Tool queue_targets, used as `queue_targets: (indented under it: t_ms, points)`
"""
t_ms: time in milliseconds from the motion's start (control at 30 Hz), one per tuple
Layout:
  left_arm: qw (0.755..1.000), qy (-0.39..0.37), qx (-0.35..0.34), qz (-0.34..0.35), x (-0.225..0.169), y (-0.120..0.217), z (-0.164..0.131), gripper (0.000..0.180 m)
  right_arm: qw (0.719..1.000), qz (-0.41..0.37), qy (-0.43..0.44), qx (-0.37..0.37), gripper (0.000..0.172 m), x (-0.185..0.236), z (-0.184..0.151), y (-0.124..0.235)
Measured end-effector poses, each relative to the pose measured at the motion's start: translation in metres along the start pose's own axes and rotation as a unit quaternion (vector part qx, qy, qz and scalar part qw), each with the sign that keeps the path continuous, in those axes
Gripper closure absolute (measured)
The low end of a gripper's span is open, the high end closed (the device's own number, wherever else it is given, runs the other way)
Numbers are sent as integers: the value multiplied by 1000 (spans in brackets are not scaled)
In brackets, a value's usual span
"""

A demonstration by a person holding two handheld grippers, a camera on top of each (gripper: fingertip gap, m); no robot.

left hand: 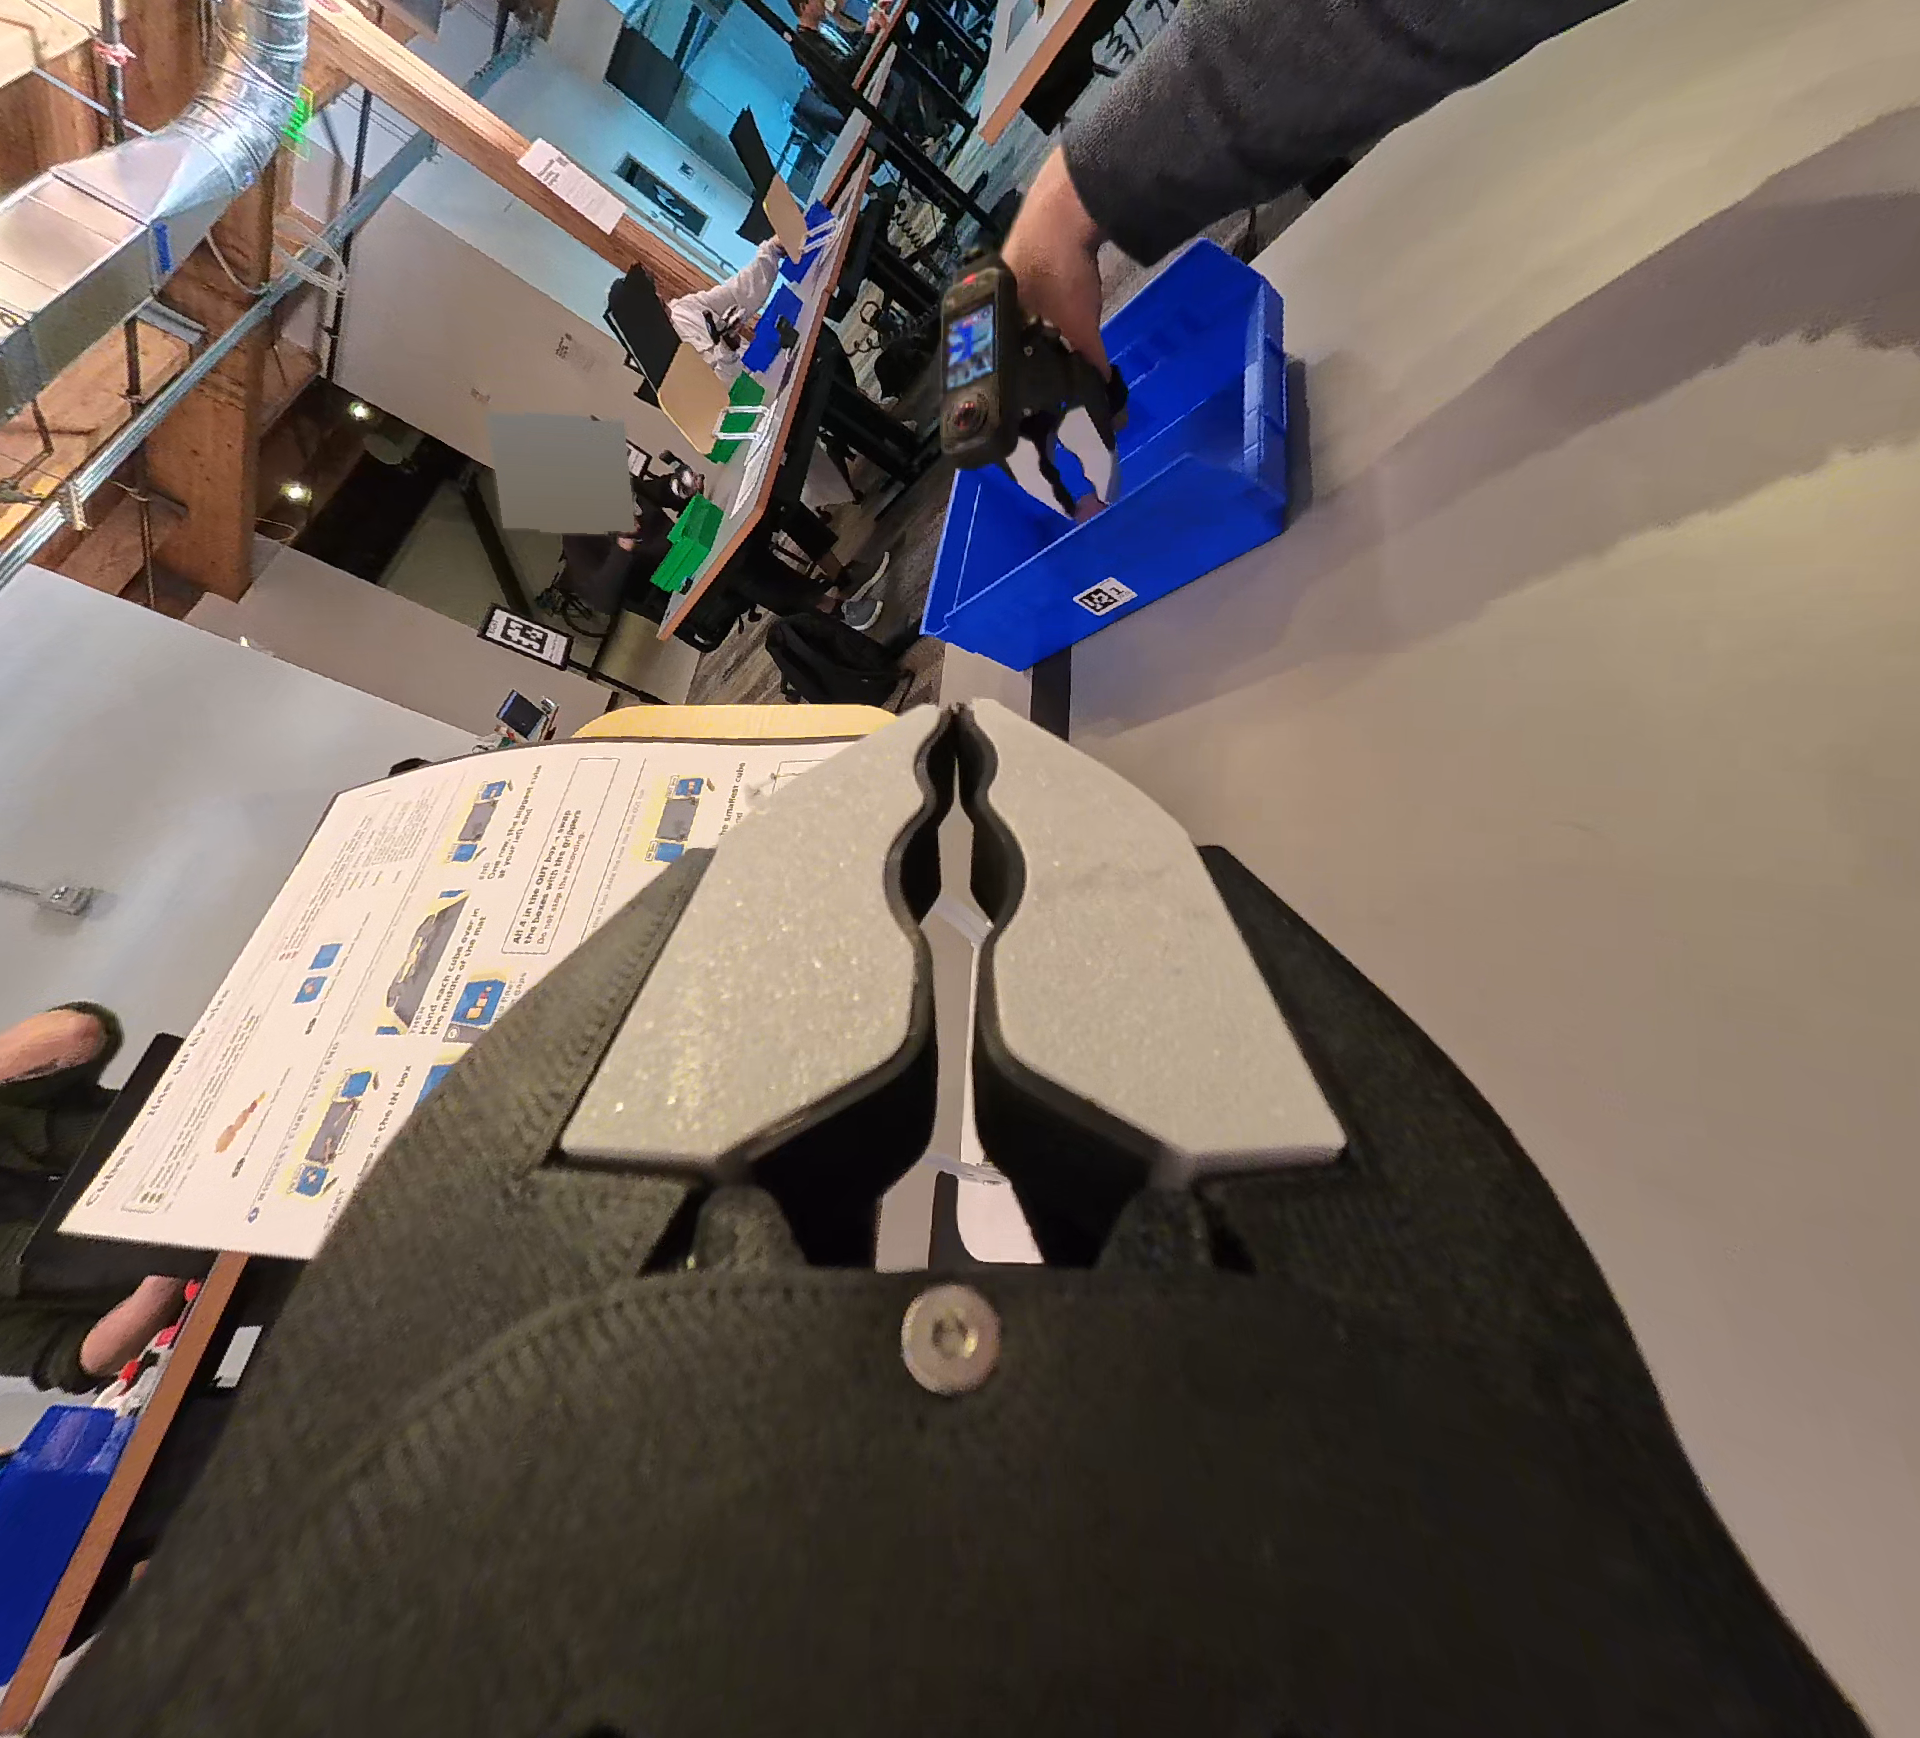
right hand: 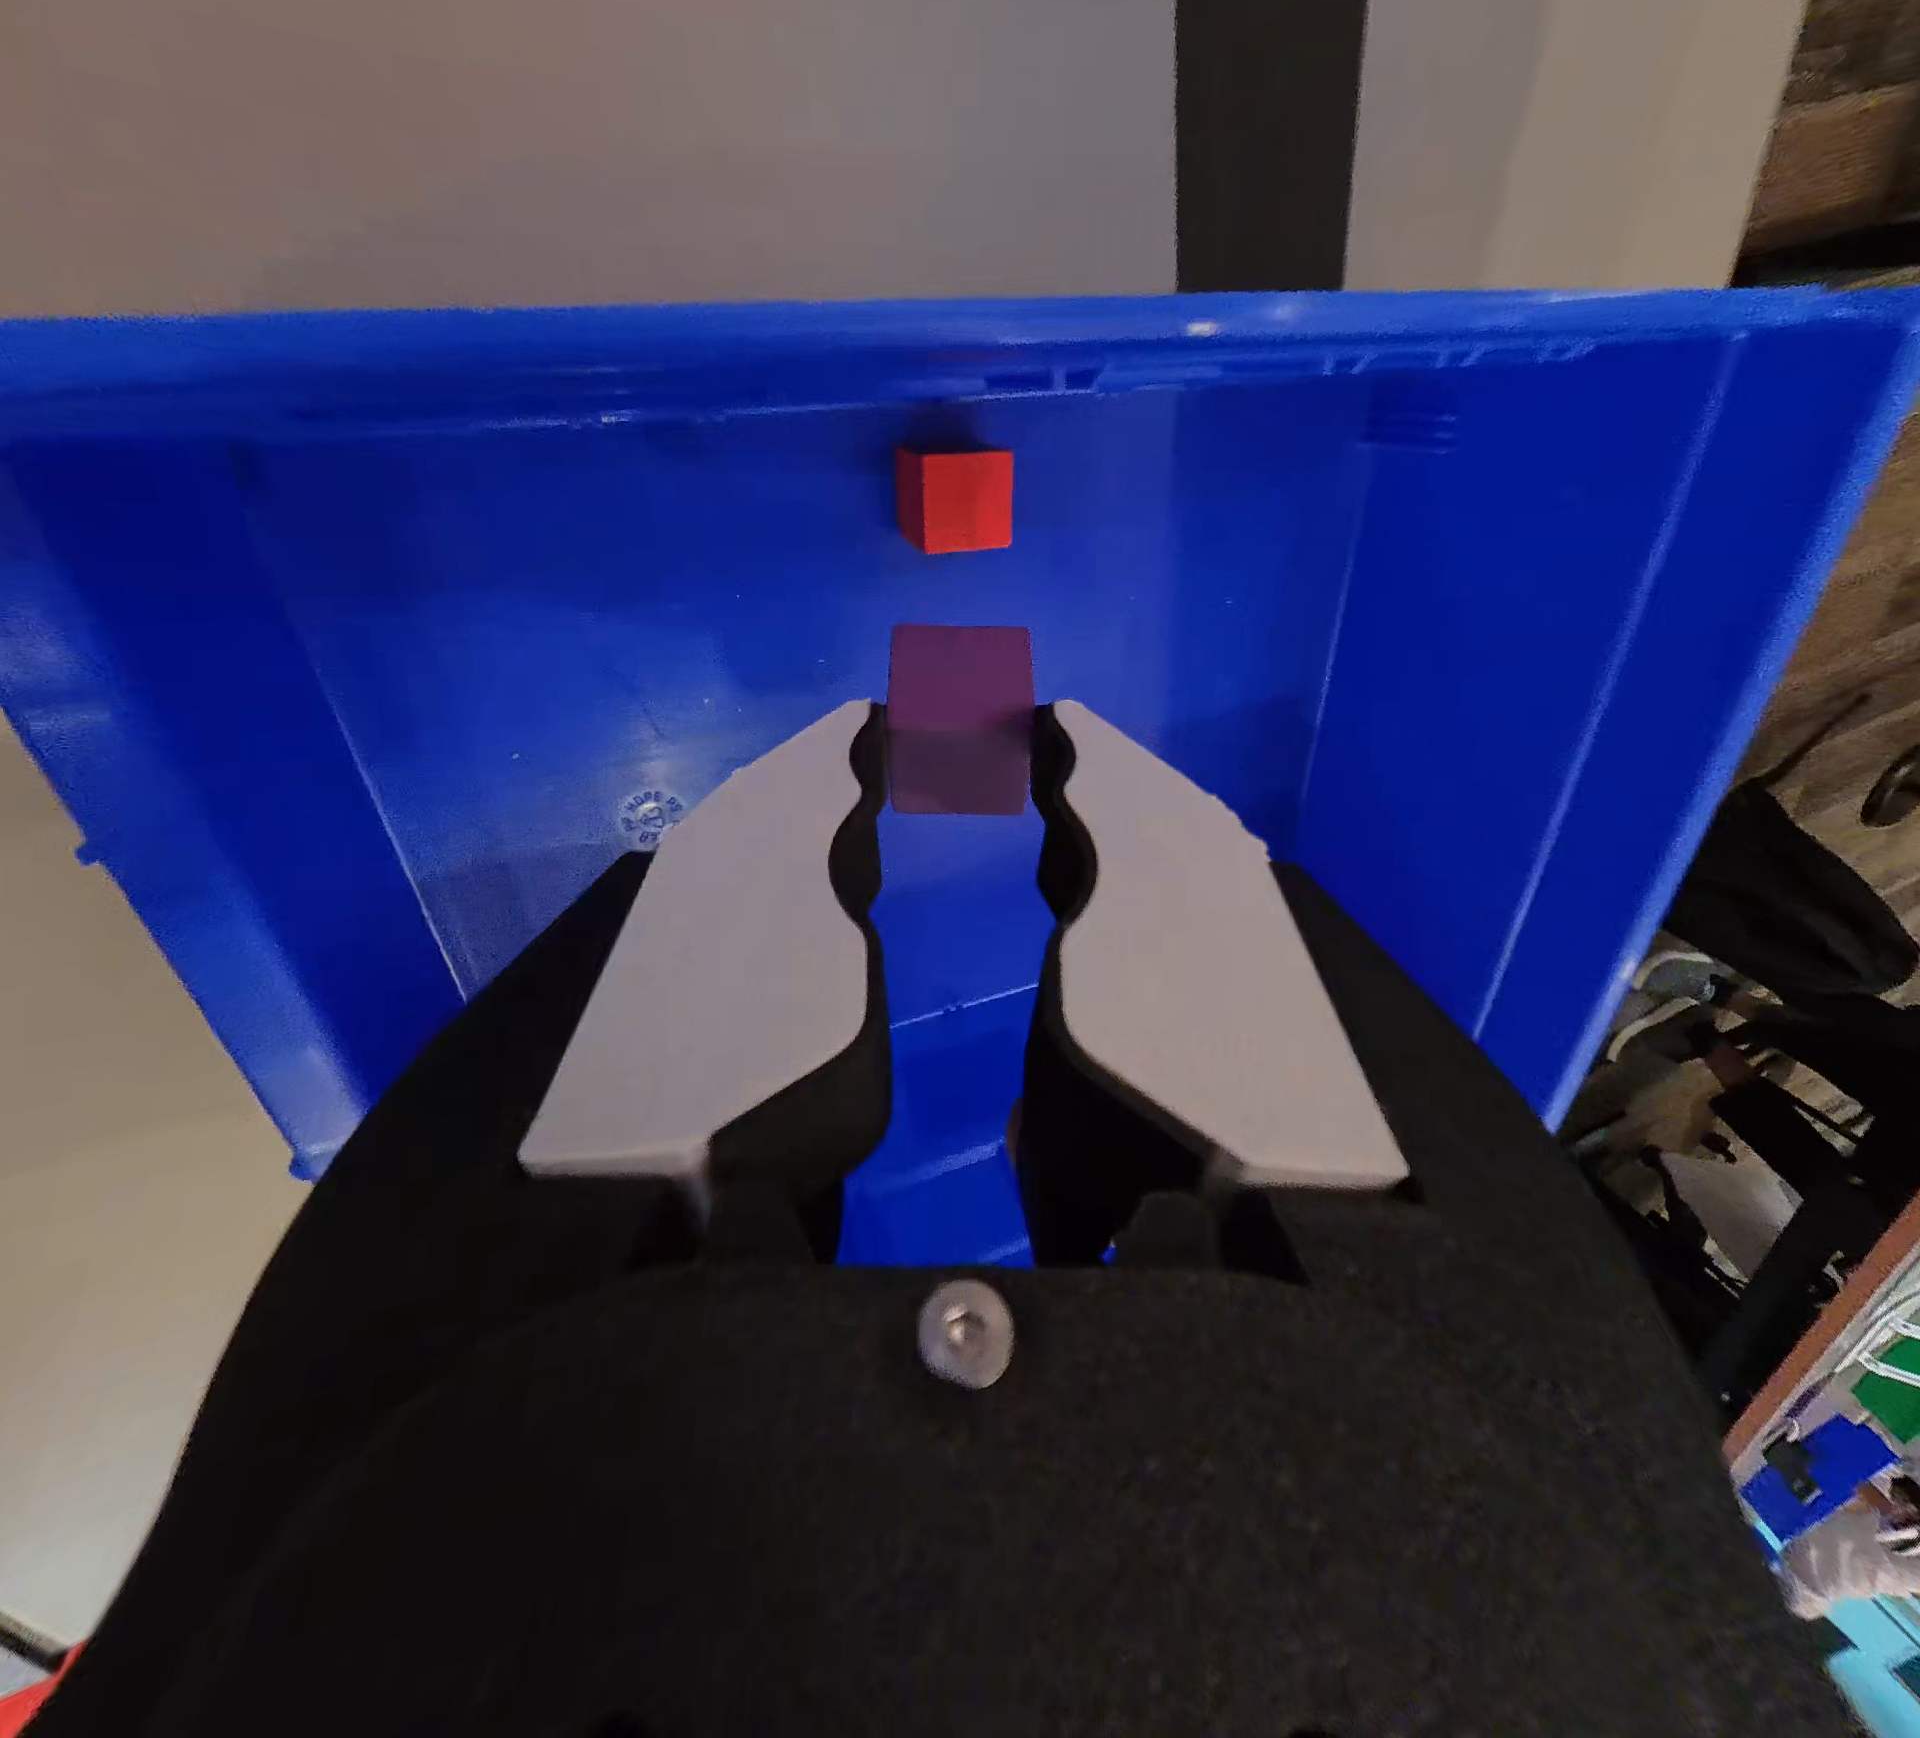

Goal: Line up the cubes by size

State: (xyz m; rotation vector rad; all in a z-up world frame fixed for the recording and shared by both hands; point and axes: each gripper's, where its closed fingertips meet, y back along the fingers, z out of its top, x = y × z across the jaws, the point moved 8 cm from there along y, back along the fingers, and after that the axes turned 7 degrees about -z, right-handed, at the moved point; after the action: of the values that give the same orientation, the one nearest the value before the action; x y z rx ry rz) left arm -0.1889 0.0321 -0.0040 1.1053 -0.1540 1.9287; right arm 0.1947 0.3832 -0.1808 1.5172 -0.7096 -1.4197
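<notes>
In the right wrist view my right gripper [right hand: 961, 720] reaches into a blue bin [right hand: 1507, 649]. It is shut on a purple cube [right hand: 960, 680], with both pads pressed against the cube's sides. A smaller red cube [right hand: 956, 499] sits beyond it, near the bin's far wall. In the left wrist view my left gripper [left hand: 956, 724] is shut with nothing between its fingers and is held above the grey table [left hand: 1558, 857], tilted sideways. That view also shows the bin [left hand: 1174, 535] farther off, with a hand holding the right gripper [left hand: 1081, 483] down into it.
A printed instruction sheet [left hand: 416, 940] stands to the left of the left gripper. A black post [right hand: 1278, 57] rises behind the bin. A sleeved arm [left hand: 1403, 5] crosses above the table. Other desks with green and blue bins lie beyond the table's edge. Across from one pair of fingers to the other is roughly 50 cm.
</notes>
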Motion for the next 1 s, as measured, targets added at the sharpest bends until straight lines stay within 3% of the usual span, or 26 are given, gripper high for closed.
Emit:
queue_targets:
  t_ms: [167,400,1000]
  points:
    - [1000,1,6,-4,0,-4,-2,180,999,16,17,39,145,-1,-4,-21]
    - [1000,4,12,-11,-1,-8,-6,180,999,34,10,37,145,-5,-5,-41]
    - [999,8,17,-26,-2,-17,-10,180,997,70,4,30,145,-6,1,-51]
